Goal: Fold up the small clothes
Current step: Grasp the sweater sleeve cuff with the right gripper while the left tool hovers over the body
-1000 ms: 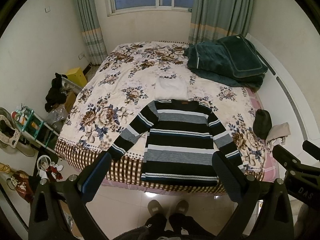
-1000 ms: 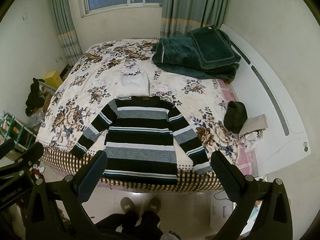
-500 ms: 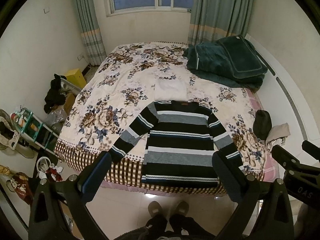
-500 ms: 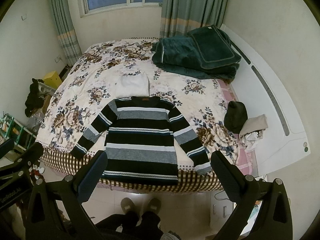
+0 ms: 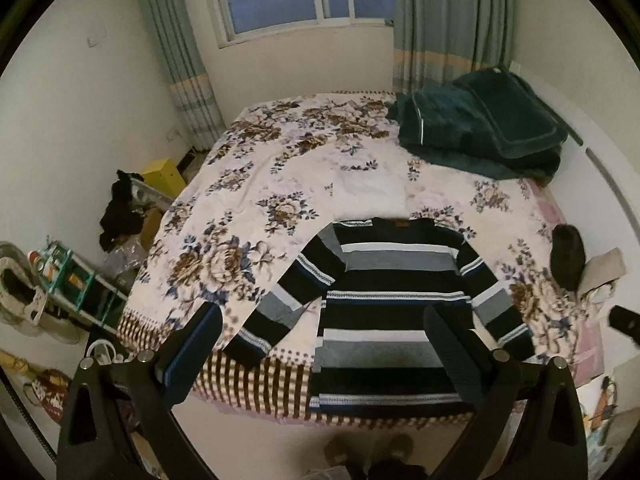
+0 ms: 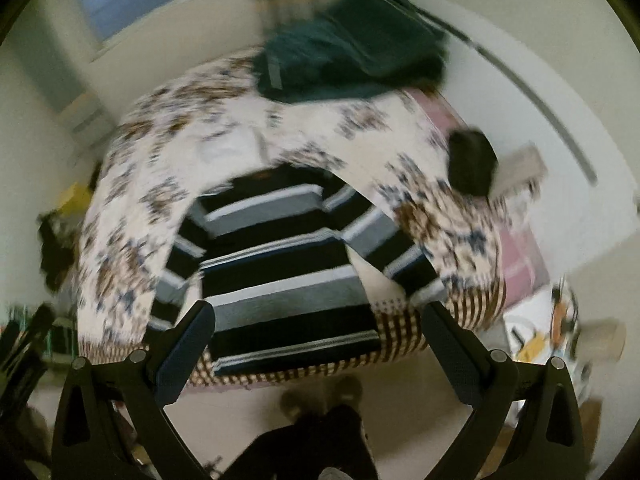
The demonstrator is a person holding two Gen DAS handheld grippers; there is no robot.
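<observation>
hovering above the bed's (image 5: 248,184) near edge, left gripper (image 5: 322,354) and right gripper (image 6: 318,350) gape wide, empty, clear of the striped sweater (image 5: 384,308).

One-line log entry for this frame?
stage: pre-grasp | striped sweater: flat on bed, unfolded | left tool: open | right tool: open, view blurred

Left gripper (image 5: 322,354) hangs above the bed's near edge, jaws spread wide, nothing between them. A black, grey and white striped knit sweater (image 5: 384,312) lies flat on the floral bedspread (image 5: 280,184), sleeves angled outward, hem draped over the checked border. A folded dark green blanket (image 5: 480,128) sits at the far right corner. Slippered feet (image 5: 368,448) show below.
</observation>
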